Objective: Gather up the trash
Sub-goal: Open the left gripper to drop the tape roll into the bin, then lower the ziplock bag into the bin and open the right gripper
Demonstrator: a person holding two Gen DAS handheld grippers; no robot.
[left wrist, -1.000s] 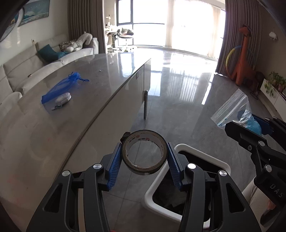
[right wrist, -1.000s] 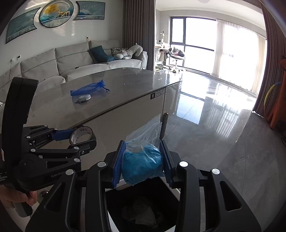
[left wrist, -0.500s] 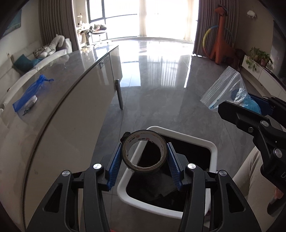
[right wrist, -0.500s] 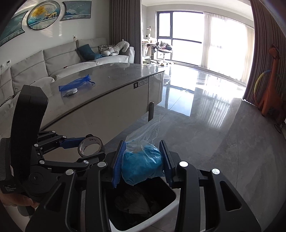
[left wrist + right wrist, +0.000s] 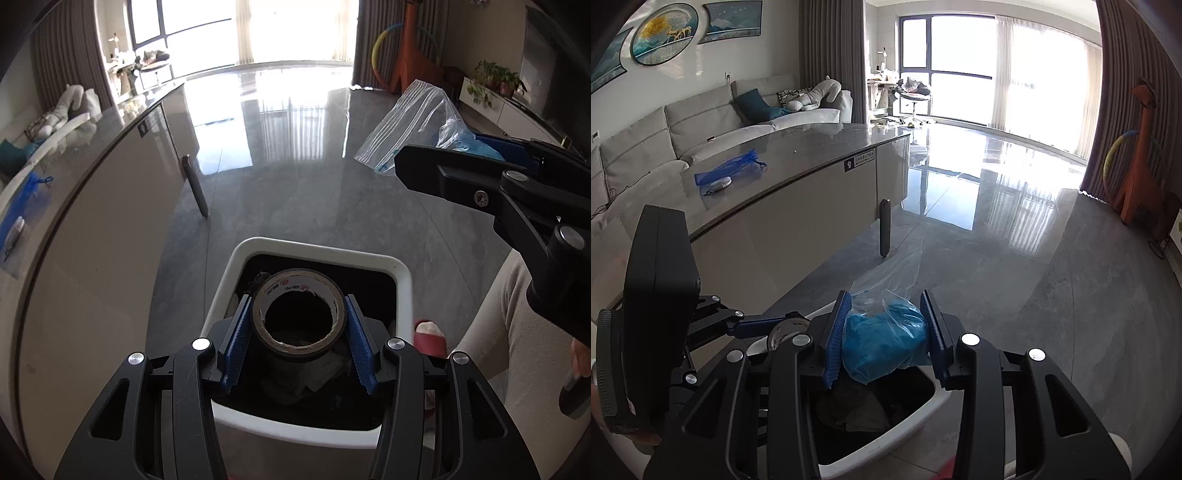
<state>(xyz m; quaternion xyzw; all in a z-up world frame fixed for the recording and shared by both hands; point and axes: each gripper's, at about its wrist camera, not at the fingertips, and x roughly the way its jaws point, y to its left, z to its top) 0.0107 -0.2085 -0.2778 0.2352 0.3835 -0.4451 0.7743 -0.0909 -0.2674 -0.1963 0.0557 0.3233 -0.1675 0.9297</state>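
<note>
My left gripper (image 5: 298, 325) is shut on a roll of brown tape (image 5: 300, 317) and holds it right over the open white trash bin (image 5: 325, 254), which has dark rubbish inside. My right gripper (image 5: 886, 332) is shut on a clear zip bag with a blue wad in it (image 5: 882, 341), above the same bin (image 5: 916, 419). The bag also shows in the left wrist view (image 5: 417, 122), up at the right. The left gripper appears in the right wrist view at the lower left, the tape (image 5: 785, 330) partly hidden.
A grey stone-topped table (image 5: 820, 147) stands to the left of the bin, with a blue mesh pouch (image 5: 727, 170) and a small white object (image 5: 718, 182) on it. A sofa is behind it. A person's leg and red slipper (image 5: 428, 332) are right of the bin.
Both grippers have moved away from the table and tilted down over the bin. The tape now hangs above the bin opening. Both grips are unchanged.
</note>
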